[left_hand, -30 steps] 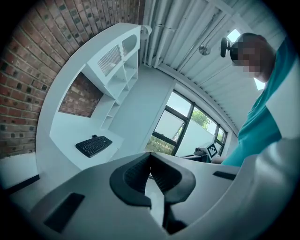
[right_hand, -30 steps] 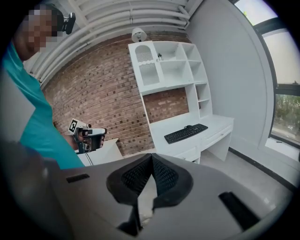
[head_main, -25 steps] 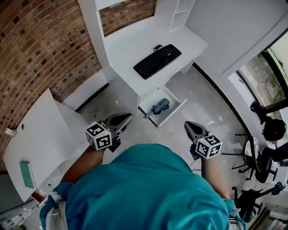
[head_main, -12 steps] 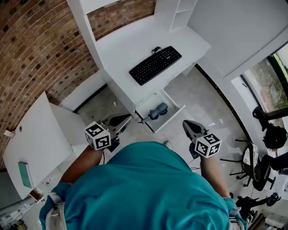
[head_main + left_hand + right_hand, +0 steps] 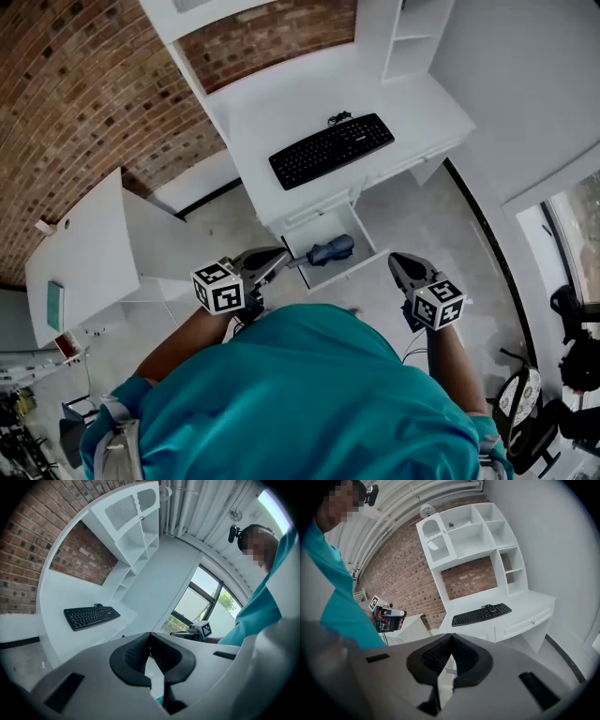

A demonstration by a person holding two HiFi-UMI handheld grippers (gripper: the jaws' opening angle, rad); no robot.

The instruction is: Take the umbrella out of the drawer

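The dark blue-grey folded umbrella [image 5: 327, 250] lies inside the open white drawer [image 5: 363, 264] under the desk. In the head view my left gripper [image 5: 279, 255] sits just left of the drawer, its tips near the umbrella's handle end without touching it. My right gripper [image 5: 396, 260] hangs just right of the drawer's front corner. In each gripper view the jaws meet at the tip with nothing between them: left gripper [image 5: 150, 637], right gripper [image 5: 451, 637]. The drawer is hidden behind the jaws in both gripper views.
A black keyboard [image 5: 331, 150] lies on the white desk [image 5: 272, 103], with white shelves [image 5: 464, 534] above it against the brick wall. A low white cabinet [image 5: 84, 244] stands to the left. Black chairs [image 5: 525, 403] stand at the right.
Both grippers have moved forward to the desk and now flank the open drawer. The desk and drawer sit nearer in the head view.
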